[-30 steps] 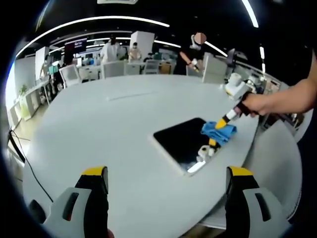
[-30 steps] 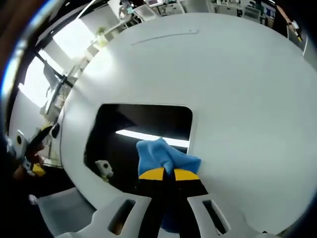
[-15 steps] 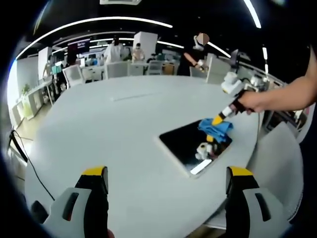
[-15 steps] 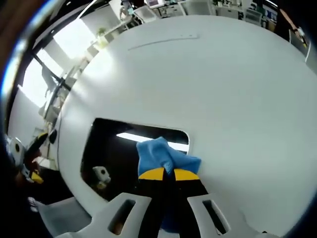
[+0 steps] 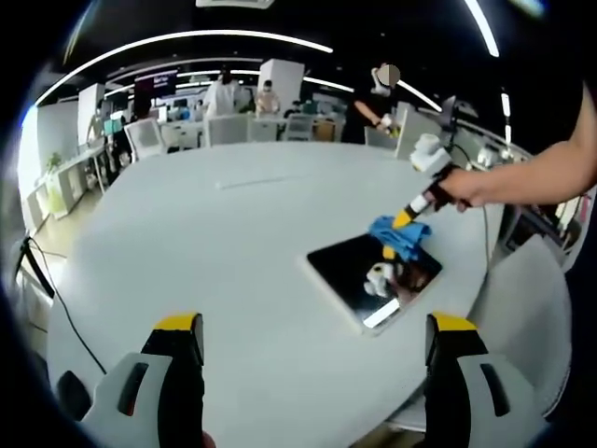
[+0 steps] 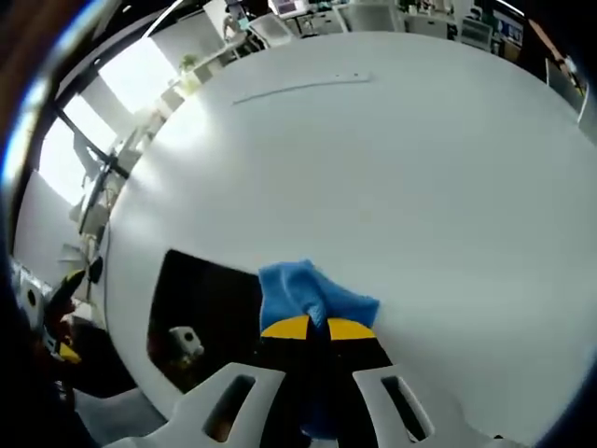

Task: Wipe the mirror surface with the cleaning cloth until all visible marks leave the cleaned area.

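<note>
A dark rectangular mirror [image 5: 375,279] lies flat on the white round table [image 5: 215,252] toward its right side. My right gripper [image 5: 403,221] is shut on a blue cleaning cloth [image 5: 399,232], pressing it at the mirror's far edge; a person's hand holds it from the right. In the right gripper view the blue cloth [image 6: 306,294] sits pinched between the yellow tips of the right gripper [image 6: 317,328], over the mirror [image 6: 210,317] edge and the table [image 6: 392,177]. My left gripper [image 5: 312,341] hovers open above the table's near edge, well short of the mirror.
Office desks, chairs and several people stand beyond the table's far side [image 5: 244,98]. A dark cable [image 5: 42,289] runs down past the table's left edge. A thin seam line [image 6: 298,86] crosses the far tabletop.
The right gripper has dragged the cloth across the mirror toward its far edge. Both views shifted a little with the hands; the left gripper stays open.
</note>
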Demonstrator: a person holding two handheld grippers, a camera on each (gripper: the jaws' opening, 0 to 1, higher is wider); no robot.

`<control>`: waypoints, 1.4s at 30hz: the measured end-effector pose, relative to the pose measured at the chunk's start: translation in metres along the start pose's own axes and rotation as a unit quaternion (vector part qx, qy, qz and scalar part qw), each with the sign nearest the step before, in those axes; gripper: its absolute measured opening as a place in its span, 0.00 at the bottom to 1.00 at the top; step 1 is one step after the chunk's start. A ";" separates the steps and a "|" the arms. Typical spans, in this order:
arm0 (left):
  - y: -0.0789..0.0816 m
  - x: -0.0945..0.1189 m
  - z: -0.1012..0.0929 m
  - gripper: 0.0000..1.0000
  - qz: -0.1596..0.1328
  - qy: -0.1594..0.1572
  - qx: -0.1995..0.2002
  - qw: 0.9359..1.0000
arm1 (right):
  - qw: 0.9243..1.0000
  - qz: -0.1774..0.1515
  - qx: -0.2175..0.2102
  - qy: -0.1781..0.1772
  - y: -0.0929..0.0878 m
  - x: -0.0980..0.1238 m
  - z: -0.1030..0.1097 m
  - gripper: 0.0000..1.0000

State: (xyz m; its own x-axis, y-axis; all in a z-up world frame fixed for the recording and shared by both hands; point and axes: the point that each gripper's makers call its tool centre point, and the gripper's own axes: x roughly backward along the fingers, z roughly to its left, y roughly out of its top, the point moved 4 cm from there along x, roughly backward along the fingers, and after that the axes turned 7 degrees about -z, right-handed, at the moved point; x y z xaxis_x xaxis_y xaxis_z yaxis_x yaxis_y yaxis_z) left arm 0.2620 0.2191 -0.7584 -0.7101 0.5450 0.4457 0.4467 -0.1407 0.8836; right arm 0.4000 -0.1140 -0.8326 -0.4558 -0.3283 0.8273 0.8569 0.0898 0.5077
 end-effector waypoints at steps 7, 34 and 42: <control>0.001 -0.002 0.001 0.99 0.000 0.000 -0.002 1.000 | 1.000 0.002 0.001 -0.002 0.003 -0.004 -0.002 0.00; 0.006 -0.010 -0.013 0.99 0.003 -0.008 -0.013 1.000 | 0.999 -0.036 -0.026 -0.022 -0.001 0.050 -0.066 0.00; 0.011 -0.012 -0.024 0.99 0.000 -0.008 -0.014 1.000 | 0.999 -0.033 0.007 -0.038 -0.012 0.041 -0.079 0.01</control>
State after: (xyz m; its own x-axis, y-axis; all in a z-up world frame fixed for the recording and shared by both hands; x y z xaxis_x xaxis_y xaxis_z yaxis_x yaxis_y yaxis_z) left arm 0.2624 0.1915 -0.7500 -0.7018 0.5574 0.4436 0.4313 -0.1631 0.8873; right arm 0.3902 -0.2025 -0.8239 -0.5287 -0.2616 0.8075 0.8210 0.0840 0.5647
